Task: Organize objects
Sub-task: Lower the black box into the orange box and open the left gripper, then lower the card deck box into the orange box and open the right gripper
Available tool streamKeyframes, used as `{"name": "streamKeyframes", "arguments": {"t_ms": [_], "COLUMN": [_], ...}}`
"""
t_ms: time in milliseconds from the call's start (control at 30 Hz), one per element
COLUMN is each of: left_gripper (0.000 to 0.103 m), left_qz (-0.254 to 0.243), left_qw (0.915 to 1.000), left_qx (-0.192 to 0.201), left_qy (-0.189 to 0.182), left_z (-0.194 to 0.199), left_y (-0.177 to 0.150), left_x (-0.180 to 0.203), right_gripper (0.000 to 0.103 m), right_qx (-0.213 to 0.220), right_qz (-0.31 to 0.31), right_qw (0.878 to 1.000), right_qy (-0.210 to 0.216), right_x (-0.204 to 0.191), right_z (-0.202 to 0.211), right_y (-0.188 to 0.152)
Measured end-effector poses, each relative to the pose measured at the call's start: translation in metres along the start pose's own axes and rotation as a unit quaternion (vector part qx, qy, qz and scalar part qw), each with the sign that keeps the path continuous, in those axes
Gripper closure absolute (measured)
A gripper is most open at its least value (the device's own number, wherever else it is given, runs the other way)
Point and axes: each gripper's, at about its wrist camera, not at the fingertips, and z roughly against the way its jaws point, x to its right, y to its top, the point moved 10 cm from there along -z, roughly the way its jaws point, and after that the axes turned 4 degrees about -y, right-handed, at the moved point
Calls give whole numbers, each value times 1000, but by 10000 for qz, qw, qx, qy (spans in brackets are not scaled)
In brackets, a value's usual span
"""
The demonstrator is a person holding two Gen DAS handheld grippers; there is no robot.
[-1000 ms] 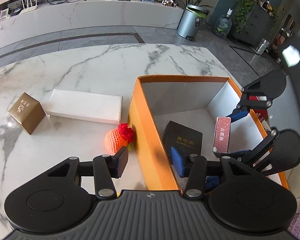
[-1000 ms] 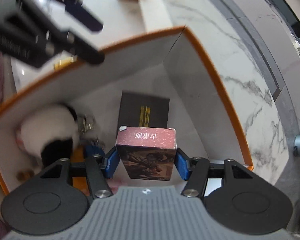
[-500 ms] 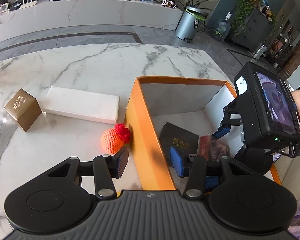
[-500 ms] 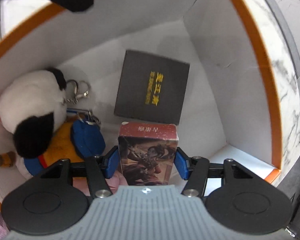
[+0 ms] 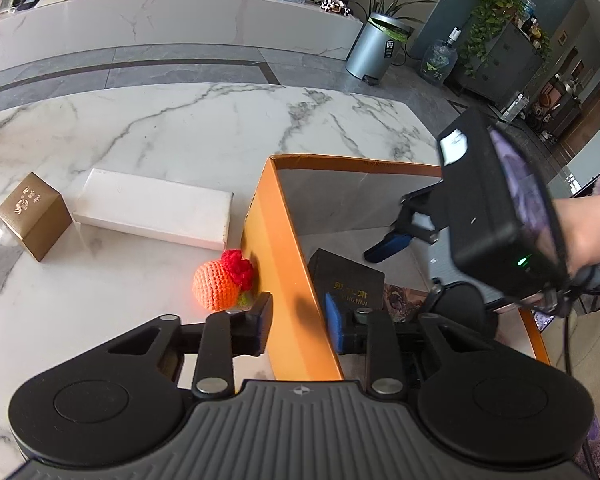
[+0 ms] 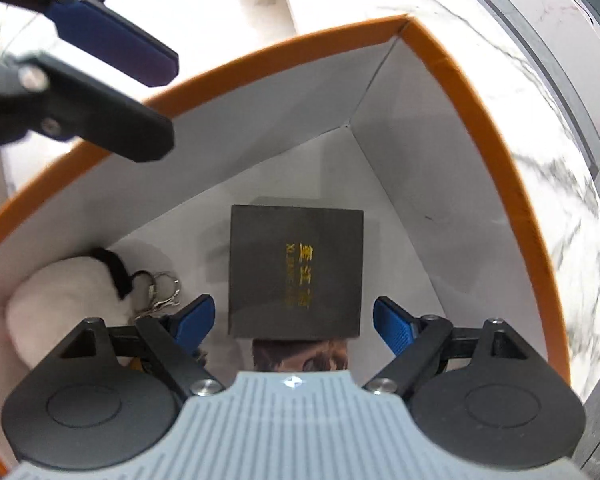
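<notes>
The left gripper (image 5: 296, 326), jaws closing astride the orange box's (image 5: 284, 264) near-left wall to steady it, while the right gripper (image 6: 294, 322) opens, empty, over the card pack (image 6: 300, 354) (now lying inside).

Bright daylight, soft shadows; strong fisheye bending at edges; right-wrist view slightly blurred.

Left wrist view: close, slanting down over the orange box (image 5: 276, 264) rim onto the counter (image 5: 172, 132). Right wrist view: straight down into that box (image 6: 480, 128), very close. Shared: box interior, black case (image 5: 350, 280) (image 6: 296, 272).
</notes>
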Motion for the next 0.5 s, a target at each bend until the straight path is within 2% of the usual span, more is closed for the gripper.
{"name": "streamKeyframes", "arguments": {"t_ms": [33,167,300,367,500], "left_gripper": [74,80,83,83,83], "left_qz": [-1,-43,-52,-64,-88], "left_qw": [10000,9999,9999,9999,9998], "left_qx": [-10,-53,-99,-119,-141], "left_qy": [-25,-76,-81,-70,-47], "left_z": [0,-2,-5,-5,-6], "left_y": [0,0,-1,-2,-3], "left_x": [0,3,5,5,6], "right_gripper": [26,26,26,27,26], "right_qx": [3,147,395,544,562], "right_qz": [99,710,1437,1577,1796], "right_qw": [9999,9973,9888,9858,9812], "right_qy": [18,86,109,194,415], "right_x": [-2,-15,-33,-38,-44], "right_z": [-2,0,7,12,16], "right_y": [-1,-1,3,7,4]}}
